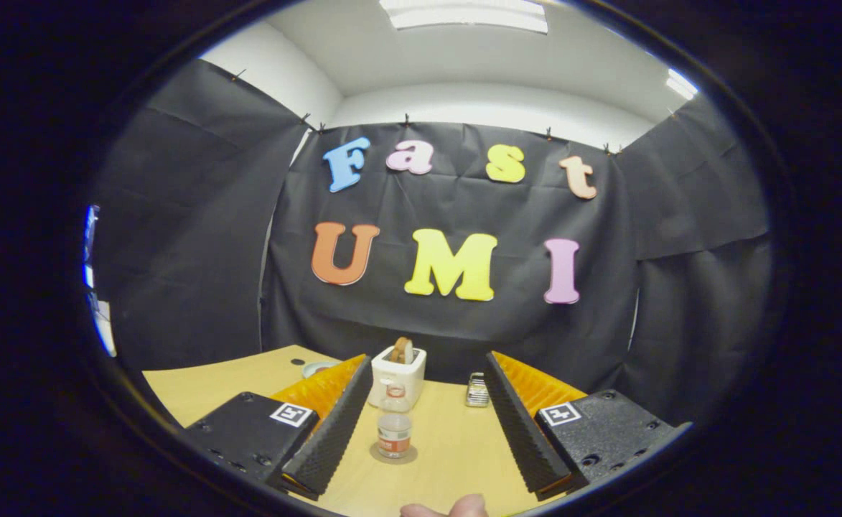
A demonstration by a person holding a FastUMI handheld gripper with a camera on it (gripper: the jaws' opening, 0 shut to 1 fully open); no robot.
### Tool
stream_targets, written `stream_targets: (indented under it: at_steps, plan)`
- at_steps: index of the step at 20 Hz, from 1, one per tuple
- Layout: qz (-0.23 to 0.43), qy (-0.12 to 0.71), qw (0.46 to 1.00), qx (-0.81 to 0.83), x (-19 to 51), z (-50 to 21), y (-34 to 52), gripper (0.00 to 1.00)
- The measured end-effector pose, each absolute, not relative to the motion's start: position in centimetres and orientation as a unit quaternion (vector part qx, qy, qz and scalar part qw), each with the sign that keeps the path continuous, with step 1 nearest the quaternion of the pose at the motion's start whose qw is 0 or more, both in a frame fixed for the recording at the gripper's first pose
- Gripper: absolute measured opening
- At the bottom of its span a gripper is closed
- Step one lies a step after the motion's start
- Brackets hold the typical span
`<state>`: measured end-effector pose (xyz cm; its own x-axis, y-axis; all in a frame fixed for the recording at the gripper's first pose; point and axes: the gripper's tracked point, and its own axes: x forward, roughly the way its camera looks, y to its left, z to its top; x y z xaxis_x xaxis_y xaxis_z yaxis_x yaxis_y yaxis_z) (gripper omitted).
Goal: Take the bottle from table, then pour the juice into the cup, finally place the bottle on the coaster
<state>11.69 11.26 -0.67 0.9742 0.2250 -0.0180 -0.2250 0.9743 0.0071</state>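
On coaster: clear bottle, upright | tongs open, apart

Gripper view rode on the gripper, low over the table, and looked forward along its two fingers, which stood wide apart. It faced level toward the far booth wall, with the ceiling and its light panel taken in above through the fisheye bend. The near table sat close under the lens. The bottle on its coaster stood between the fingers, the white toaster farther on, a small glass cup far right. A fingertip showed at the near edge.
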Motion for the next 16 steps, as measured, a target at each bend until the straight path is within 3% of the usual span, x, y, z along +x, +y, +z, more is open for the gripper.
stream_targets:
  at_steps: [16]
  plan:
    - [0.080,0.020,0.996,-0.015,2.4,-2.3,4.3,0.99]
